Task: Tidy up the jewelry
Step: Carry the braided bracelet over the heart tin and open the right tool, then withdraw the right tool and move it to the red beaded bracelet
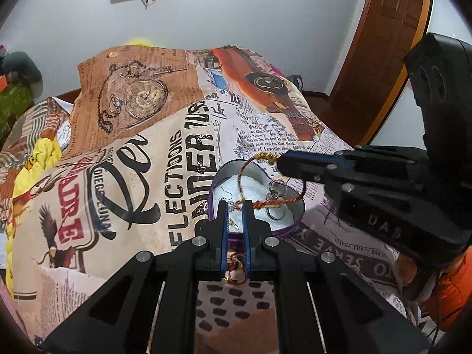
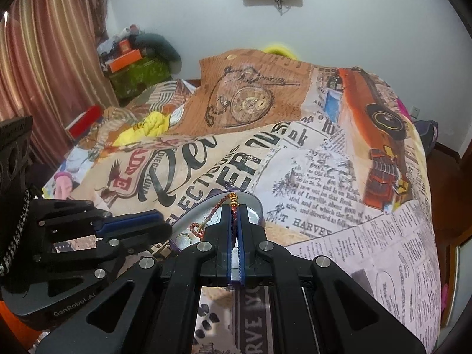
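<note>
Left gripper (image 1: 235, 206) is right up in the lens, fingers nearly together with a small gap, and I can't tell if they're pinching anything; a red-gold tangle (image 1: 236, 268) sits between them lower down. Biggest thing around is the bedspread (image 1: 124, 153), newsprint and pocket-watch print, humped up over the bed with loads of open room on its far side. The heart tin (image 1: 290, 227) sits on it just past the left fingertips, white padding inside, rings (image 1: 277, 191) in its right half. The bracelet (image 1: 244, 174) arcs above the tin, long axis running left-right. Right gripper (image 2: 235, 206) is clamped on the cord, gold bead (image 2: 233, 197) poking past its tips.
</note>
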